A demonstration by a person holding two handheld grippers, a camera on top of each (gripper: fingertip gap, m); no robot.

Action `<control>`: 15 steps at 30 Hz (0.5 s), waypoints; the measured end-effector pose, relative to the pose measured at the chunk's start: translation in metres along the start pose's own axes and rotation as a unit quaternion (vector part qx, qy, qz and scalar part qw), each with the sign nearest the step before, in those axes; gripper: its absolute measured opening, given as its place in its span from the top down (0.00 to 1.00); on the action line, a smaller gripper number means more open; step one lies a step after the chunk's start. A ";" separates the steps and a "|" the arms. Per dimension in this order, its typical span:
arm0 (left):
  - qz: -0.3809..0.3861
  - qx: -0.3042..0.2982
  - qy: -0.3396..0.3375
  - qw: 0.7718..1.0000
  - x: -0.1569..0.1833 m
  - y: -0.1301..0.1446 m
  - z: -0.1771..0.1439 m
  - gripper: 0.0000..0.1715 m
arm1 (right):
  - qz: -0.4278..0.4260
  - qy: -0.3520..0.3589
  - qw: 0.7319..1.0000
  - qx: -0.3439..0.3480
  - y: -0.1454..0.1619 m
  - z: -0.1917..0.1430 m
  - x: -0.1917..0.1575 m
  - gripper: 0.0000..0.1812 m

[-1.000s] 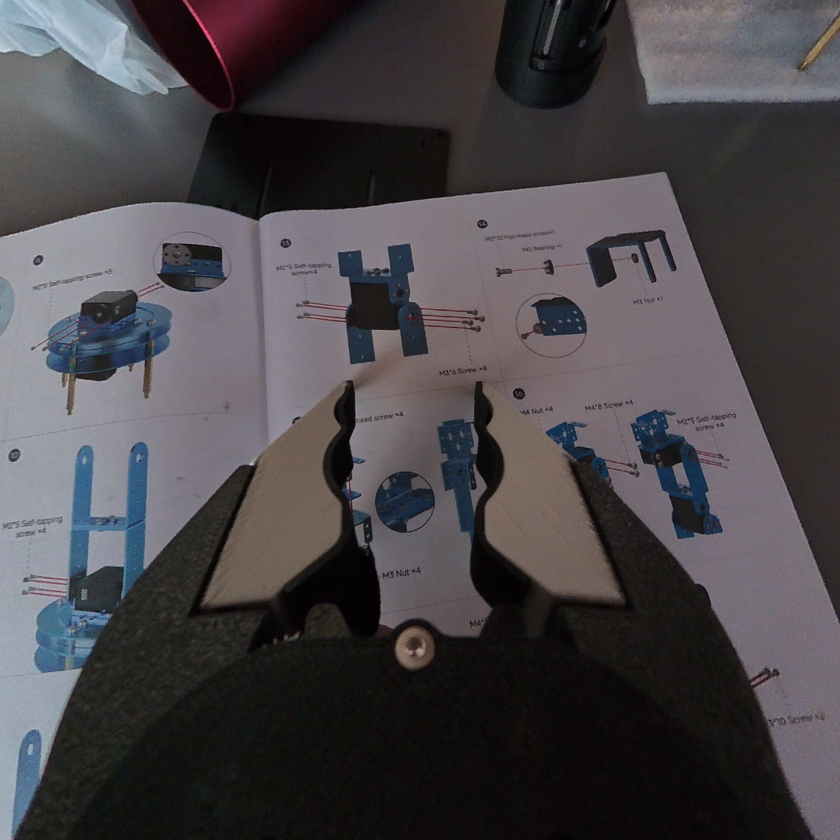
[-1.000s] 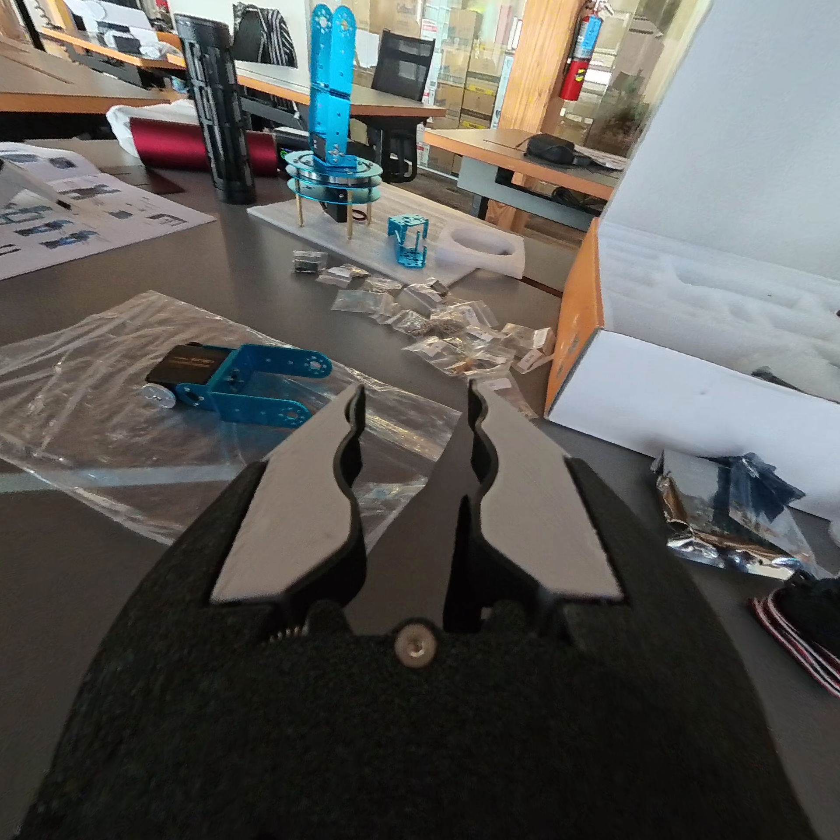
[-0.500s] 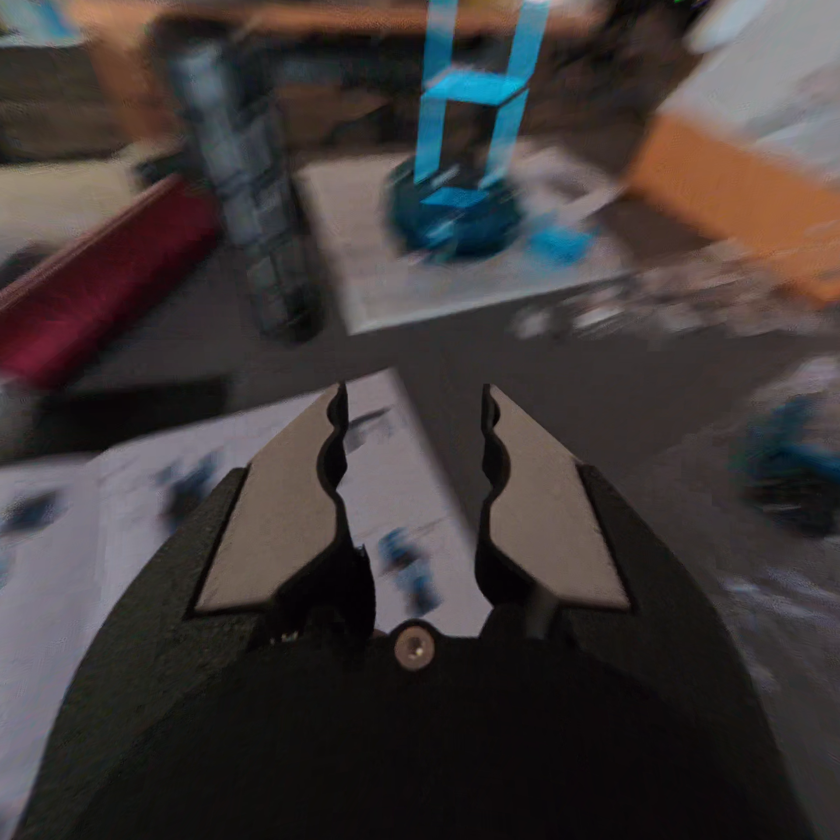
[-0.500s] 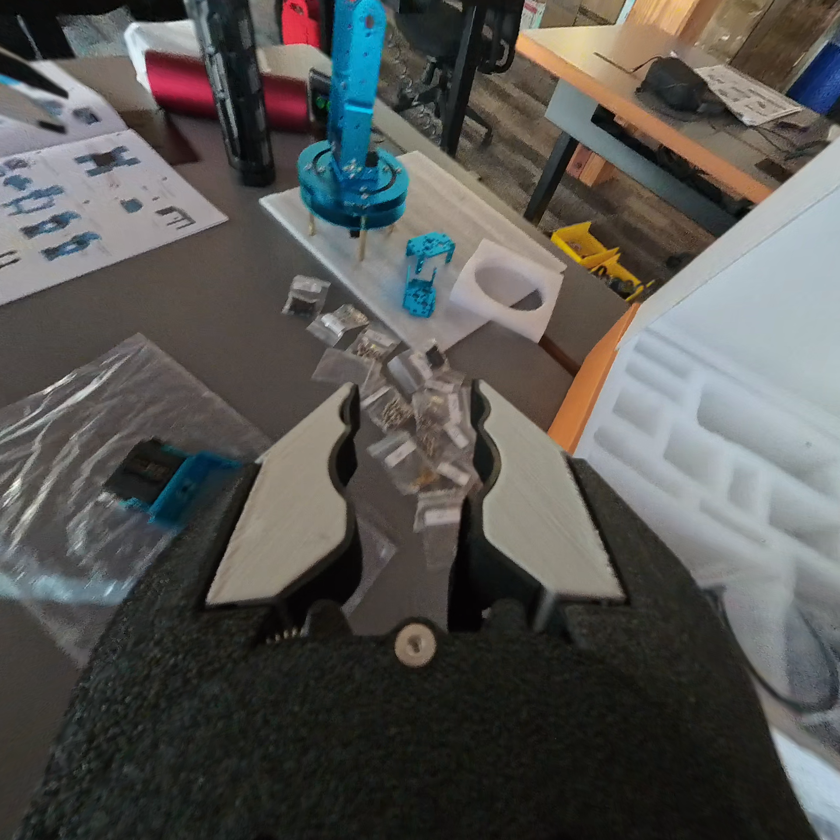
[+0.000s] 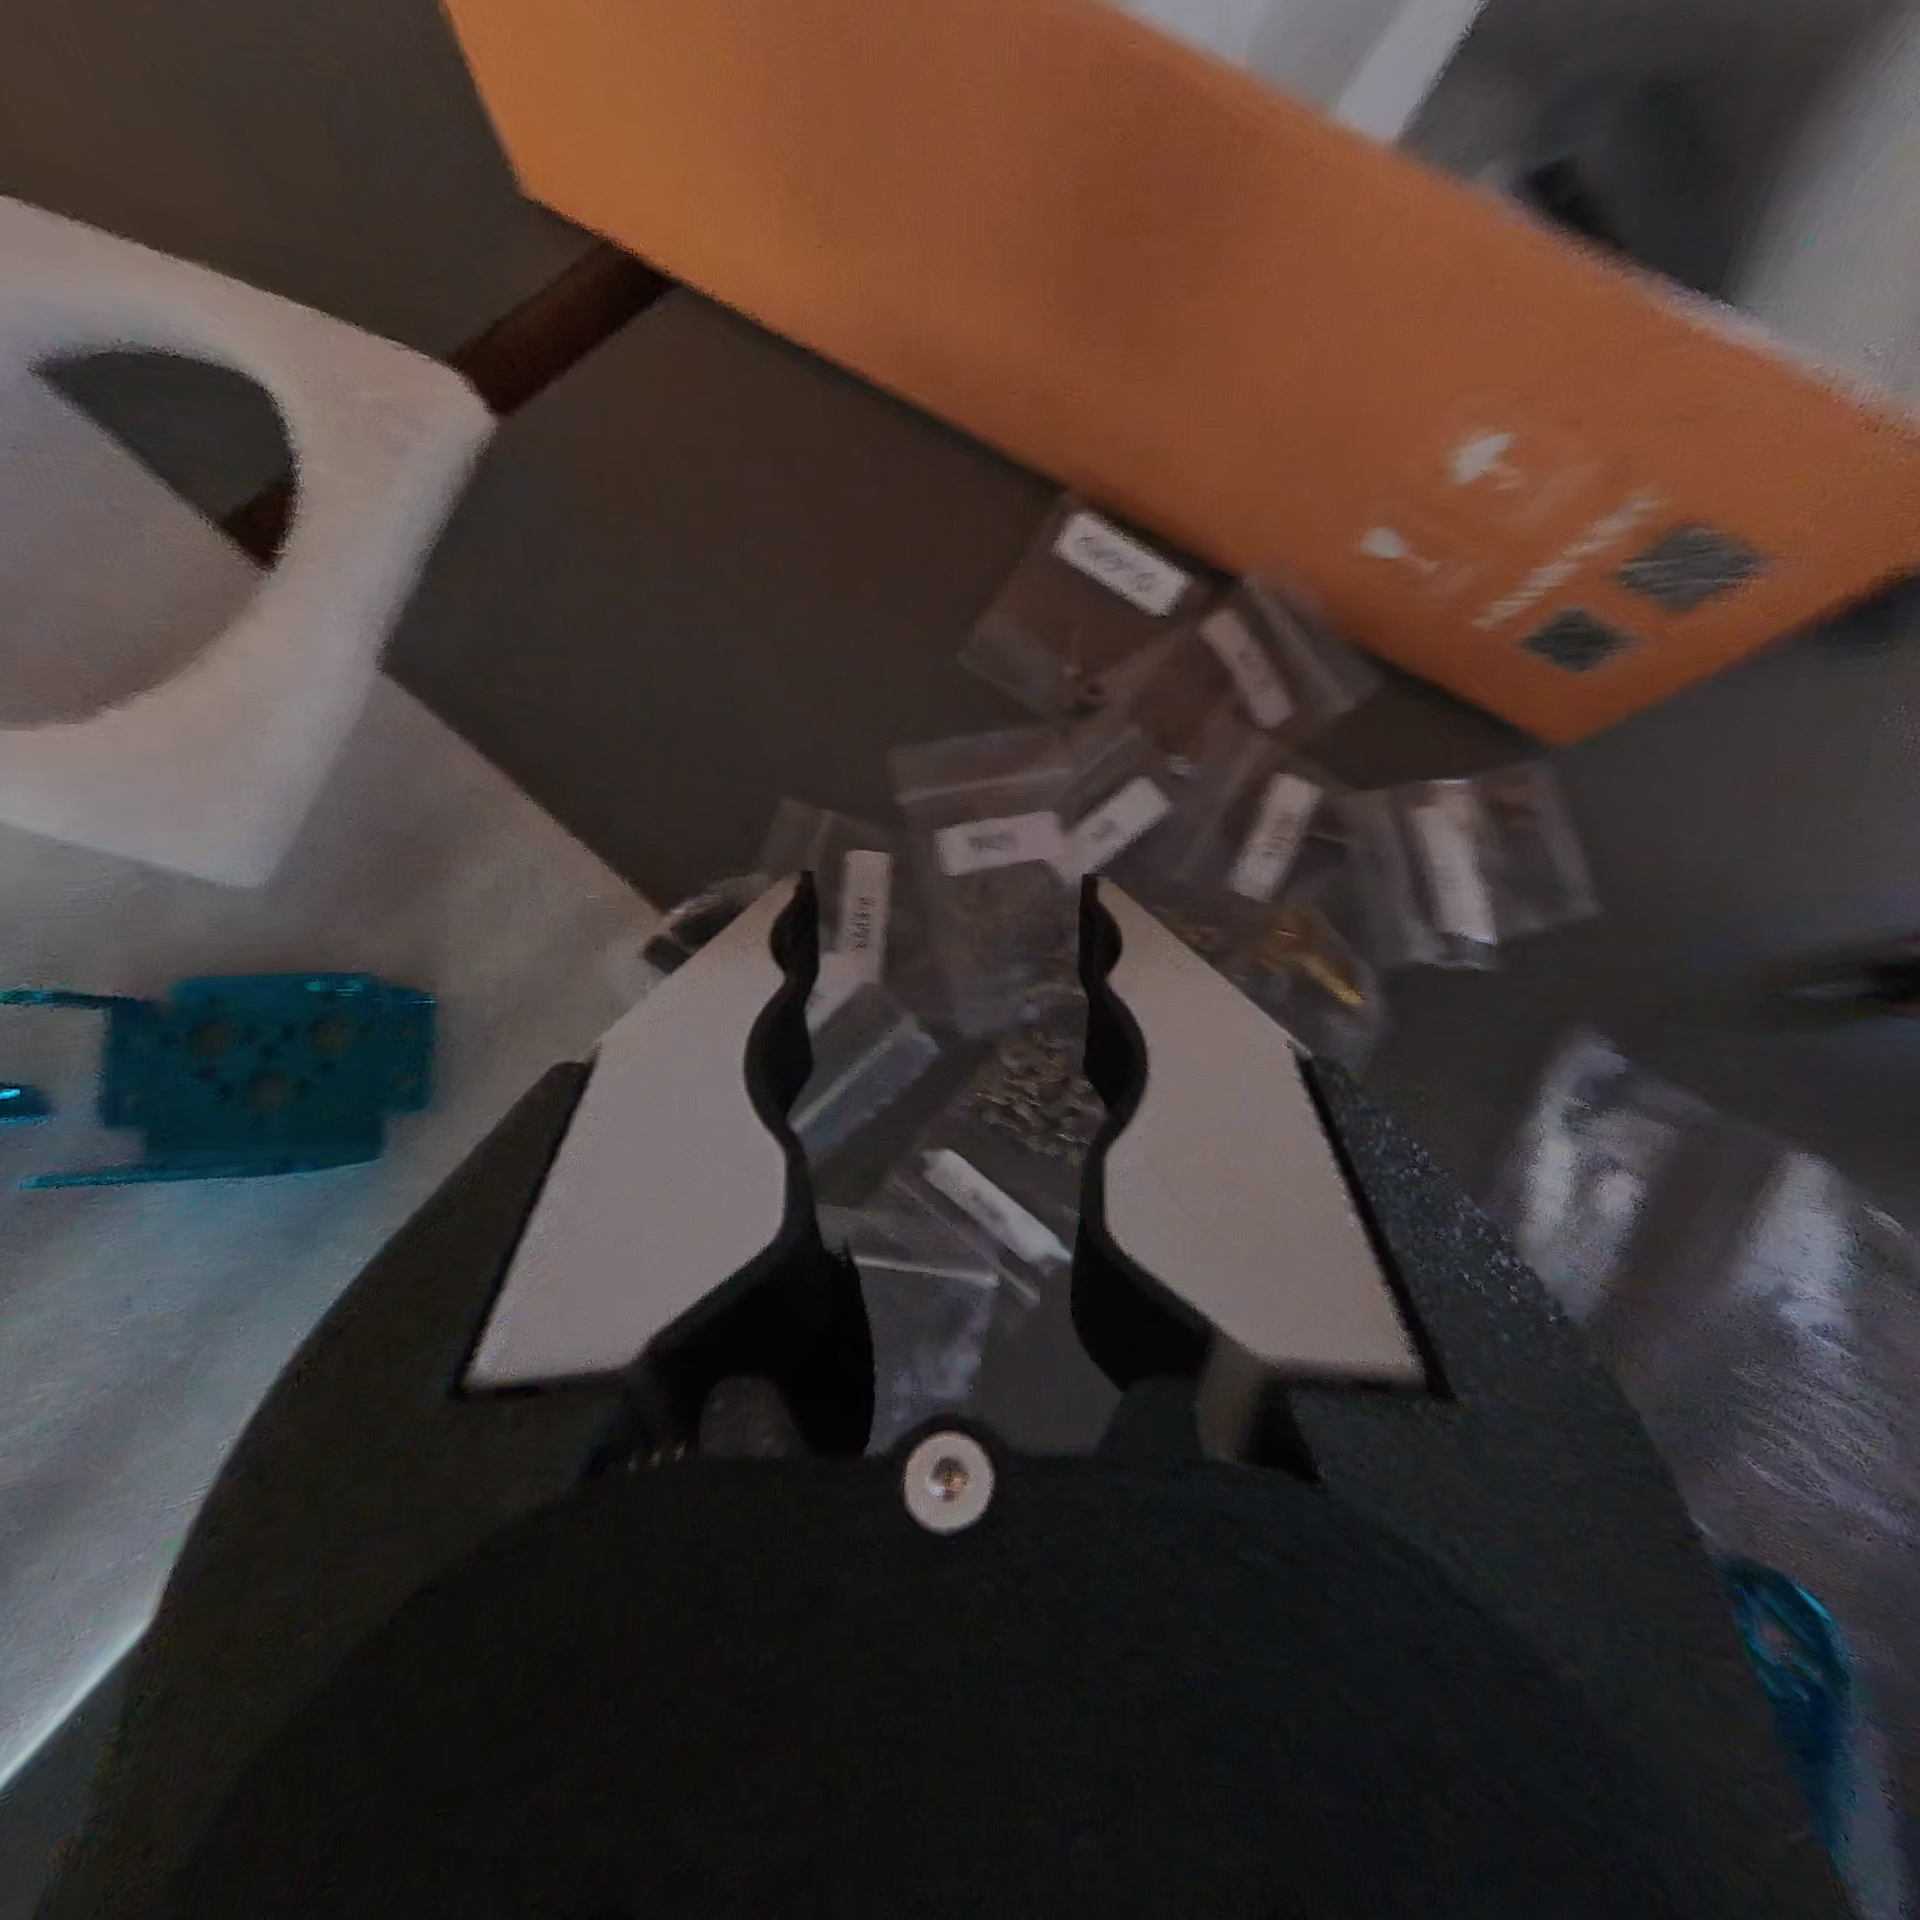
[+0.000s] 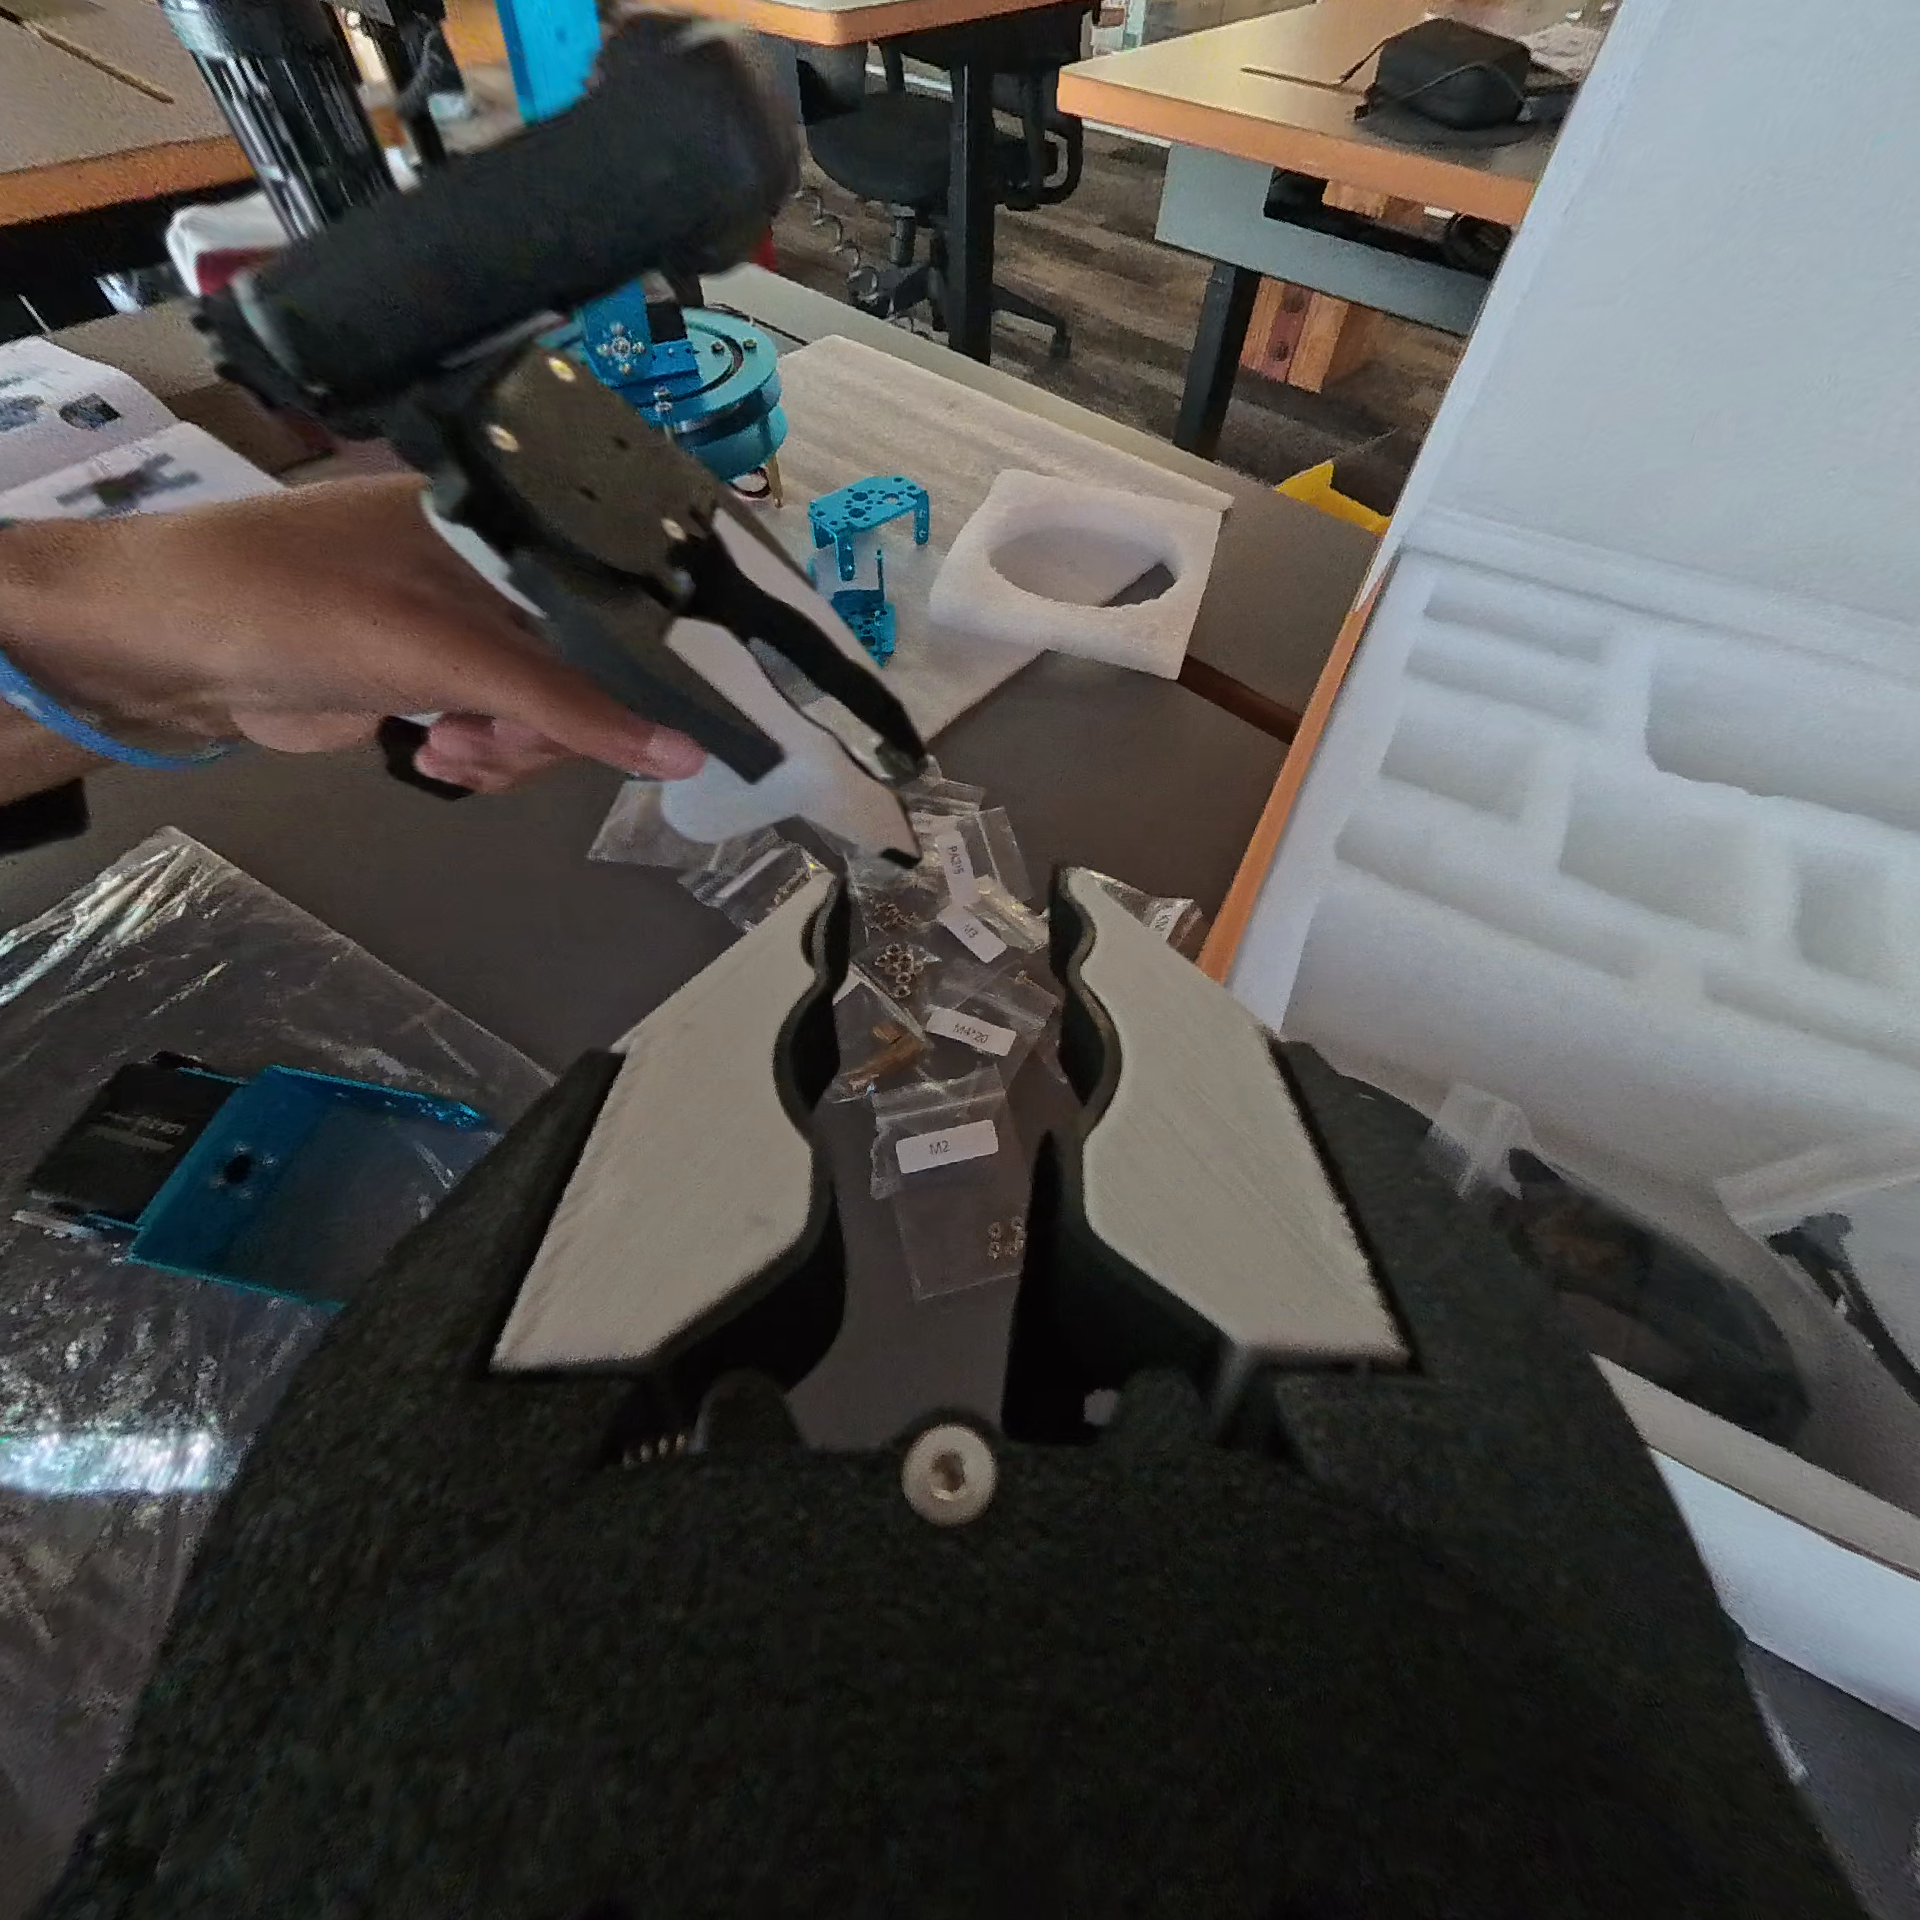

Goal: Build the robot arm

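A pile of small clear bags of screws and nuts [image 5: 997, 842] lies on the grey table beside an orange-sided box [image 5: 1039, 312]. My left gripper [image 5: 943, 883] is open and empty, its tips just above the pile. In the right wrist view the left gripper [image 6: 906, 816], held by a hand [image 6: 260, 623], points down at the far side of the same bags [image 6: 940, 1143]. My right gripper [image 6: 945, 883] is open and empty, low over the near side of the pile.
A white box with a foam insert [image 6: 1662, 831] stands at the right. A foam block with a round hole [image 6: 1060, 634], a blue bracket [image 6: 862, 520] and a blue round assembly [image 6: 717, 384] lie behind. A blue servo bracket [image 6: 301, 1184] rests on plastic sheet at the left.
My left gripper swung away from the manual, right across the table to the bag pile. My right gripper moved forward and tilted down over the same pile. Both stayed open.
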State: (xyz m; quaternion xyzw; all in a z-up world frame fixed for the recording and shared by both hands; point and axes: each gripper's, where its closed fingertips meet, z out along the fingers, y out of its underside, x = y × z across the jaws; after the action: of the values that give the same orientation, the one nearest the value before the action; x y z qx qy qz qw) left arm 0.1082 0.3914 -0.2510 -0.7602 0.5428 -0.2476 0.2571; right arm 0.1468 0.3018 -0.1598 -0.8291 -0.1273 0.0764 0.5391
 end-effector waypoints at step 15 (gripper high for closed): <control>0.172 0.221 0.167 0.945 0.084 -0.015 -0.080 1.00 | -0.007 -0.119 0.992 0.034 0.001 0.000 -0.023 0.80</control>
State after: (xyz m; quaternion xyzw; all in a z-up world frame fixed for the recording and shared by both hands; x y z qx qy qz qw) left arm 0.0899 0.3056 -0.1732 -0.5274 0.6318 -0.4369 0.3630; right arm 0.1252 0.2942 -0.1612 -0.7941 -0.1940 0.1750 0.5488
